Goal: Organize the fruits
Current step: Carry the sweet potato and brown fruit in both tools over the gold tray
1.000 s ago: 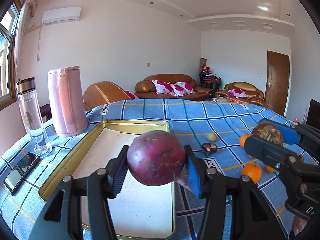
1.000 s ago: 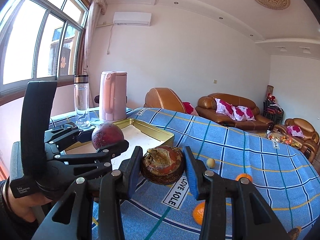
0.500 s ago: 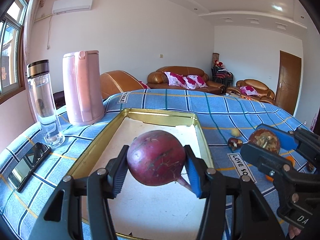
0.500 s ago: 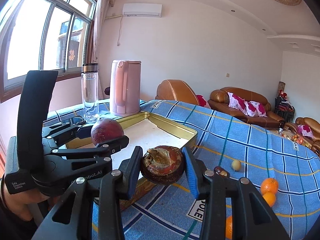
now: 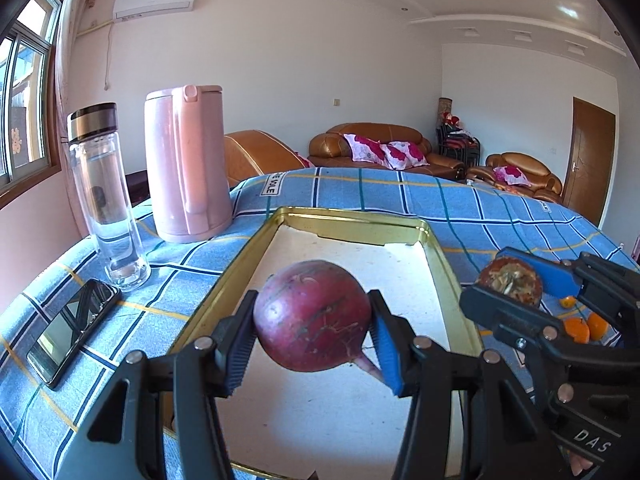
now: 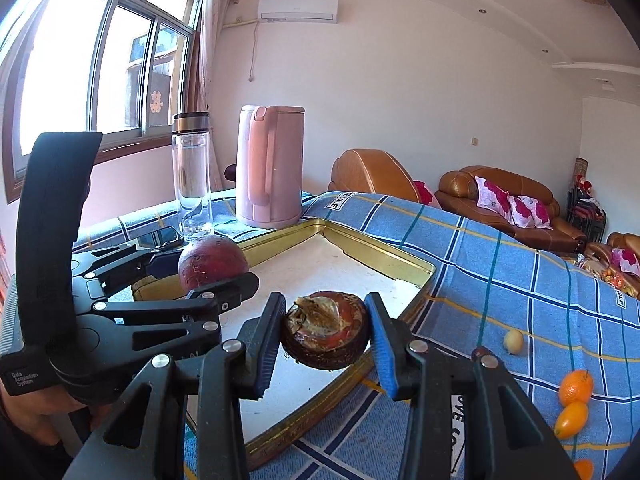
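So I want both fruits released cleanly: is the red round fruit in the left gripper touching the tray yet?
Apart. In the right wrist view the red fruit hangs in the left gripper, with tray floor visible below it.

A blue plaid cloth point(image 5: 460, 208) with yellow lines carries a gold-rimmed tray point(image 5: 348, 216), a pink kettle point(image 5: 186, 164) at ten o'clock and orange fruits point(image 6: 574, 398).

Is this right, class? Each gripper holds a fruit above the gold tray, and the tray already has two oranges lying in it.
Not quite. The gold tray holds no oranges; the oranges lie on the blue cloth beside it, as the right wrist view shows. The left gripper and right gripper each hold a fruit above it.
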A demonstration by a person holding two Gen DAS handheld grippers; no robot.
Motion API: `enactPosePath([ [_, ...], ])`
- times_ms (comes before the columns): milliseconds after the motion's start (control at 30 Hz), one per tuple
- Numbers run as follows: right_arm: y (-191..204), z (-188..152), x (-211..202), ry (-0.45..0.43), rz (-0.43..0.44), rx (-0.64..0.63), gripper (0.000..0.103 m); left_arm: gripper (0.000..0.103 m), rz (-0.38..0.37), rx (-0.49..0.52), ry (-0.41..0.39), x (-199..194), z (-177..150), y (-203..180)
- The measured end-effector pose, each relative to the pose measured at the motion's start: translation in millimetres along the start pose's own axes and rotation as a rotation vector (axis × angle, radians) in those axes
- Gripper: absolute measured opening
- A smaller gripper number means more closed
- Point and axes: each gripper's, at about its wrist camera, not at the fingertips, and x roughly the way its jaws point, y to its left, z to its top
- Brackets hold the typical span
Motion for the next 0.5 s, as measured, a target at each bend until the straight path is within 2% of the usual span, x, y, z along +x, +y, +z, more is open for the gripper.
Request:
enactPosePath([
  [500,9.9,-2.1,30.5,0.047,0.044,-0.005,0.043,0.055,0.028,-0.013,0.041,10.1,1.6,21.0],
])
